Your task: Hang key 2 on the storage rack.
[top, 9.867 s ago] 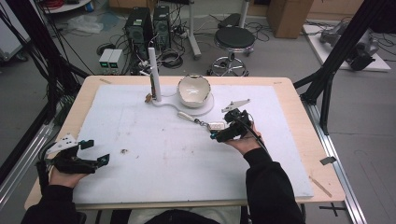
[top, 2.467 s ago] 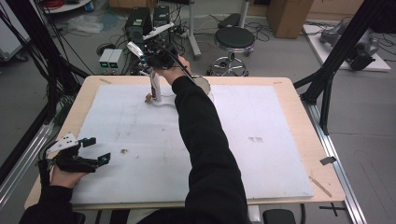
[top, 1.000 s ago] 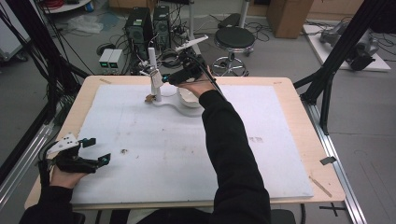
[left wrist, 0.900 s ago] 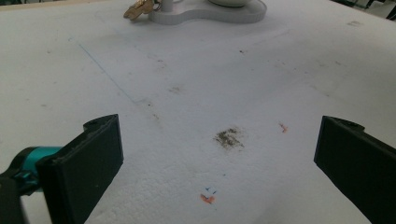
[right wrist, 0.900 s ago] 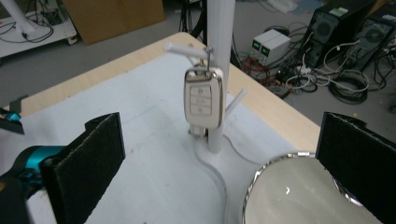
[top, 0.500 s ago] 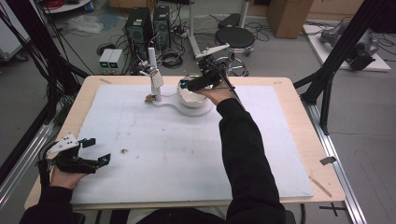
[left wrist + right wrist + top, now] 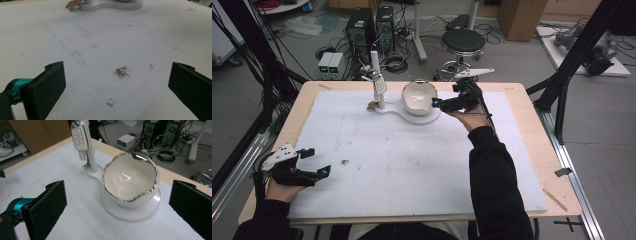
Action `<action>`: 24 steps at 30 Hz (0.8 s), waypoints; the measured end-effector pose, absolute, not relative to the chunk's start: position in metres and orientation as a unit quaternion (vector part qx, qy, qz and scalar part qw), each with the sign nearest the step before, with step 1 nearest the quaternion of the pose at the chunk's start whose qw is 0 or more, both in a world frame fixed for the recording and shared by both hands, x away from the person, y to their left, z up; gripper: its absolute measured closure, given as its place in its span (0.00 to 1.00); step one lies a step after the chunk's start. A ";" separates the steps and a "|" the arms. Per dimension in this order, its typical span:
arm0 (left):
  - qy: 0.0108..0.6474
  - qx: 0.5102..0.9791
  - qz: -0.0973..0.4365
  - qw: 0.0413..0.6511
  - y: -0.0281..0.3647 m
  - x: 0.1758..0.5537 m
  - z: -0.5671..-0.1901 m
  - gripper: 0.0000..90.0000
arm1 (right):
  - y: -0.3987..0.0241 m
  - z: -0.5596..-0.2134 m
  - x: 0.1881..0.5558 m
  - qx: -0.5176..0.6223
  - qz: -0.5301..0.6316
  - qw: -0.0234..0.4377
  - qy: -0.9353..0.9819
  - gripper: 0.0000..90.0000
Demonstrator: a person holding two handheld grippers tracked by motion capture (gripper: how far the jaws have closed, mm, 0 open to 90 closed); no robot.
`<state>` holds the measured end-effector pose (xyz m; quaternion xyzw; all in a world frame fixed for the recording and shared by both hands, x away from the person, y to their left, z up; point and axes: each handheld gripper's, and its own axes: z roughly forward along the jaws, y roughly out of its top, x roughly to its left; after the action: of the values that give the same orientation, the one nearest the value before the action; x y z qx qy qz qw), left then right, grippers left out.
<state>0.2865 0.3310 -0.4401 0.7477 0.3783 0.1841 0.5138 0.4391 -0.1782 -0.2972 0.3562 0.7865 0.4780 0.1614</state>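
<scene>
A white bowl [image 7: 419, 96] with a wavy metallic rim sits on the round end of a white stand [image 7: 398, 111] at the back of the table. On the stand's upright post [image 7: 375, 62] hangs a white car key fob [image 7: 380, 85]. My right gripper [image 7: 439, 103] hovers just right of the bowl, open and holding nothing. In the right gripper view the bowl [image 7: 131, 181] lies between the wide-apart pads, with the fob [image 7: 79, 135] behind it at the left. My left gripper [image 7: 318, 161] rests open at the near left of the table.
A white foam mat [image 7: 412, 165] covers the wooden table [image 7: 532, 130]. A dark stain [image 7: 122, 71] lies on the mat ahead of the left jaws. A small brown tag [image 7: 372, 105] sits at the post's foot. Behind the table are computers, cables and a stool [image 7: 464, 40].
The right gripper carried the key fob from mid-table to the post and left it hanging there. It has since drawn back to the right of the bowl, open. The left gripper stayed put.
</scene>
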 end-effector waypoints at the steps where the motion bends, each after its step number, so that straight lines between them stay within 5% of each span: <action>1: 0.378 0.748 0.184 0.513 0.331 0.286 -0.440 0.02 | -0.183 -0.300 0.436 0.358 0.478 0.163 0.786 0.01; 24: 0.375 0.747 0.193 0.514 0.329 0.285 -0.438 0.02 | -0.242 -0.342 0.383 0.375 0.462 0.190 0.781 0.01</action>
<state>0.2852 0.3294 -0.4381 0.7466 0.3755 0.1930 0.5141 0.3831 -0.2424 -0.3416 0.3751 0.7811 0.4619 0.1896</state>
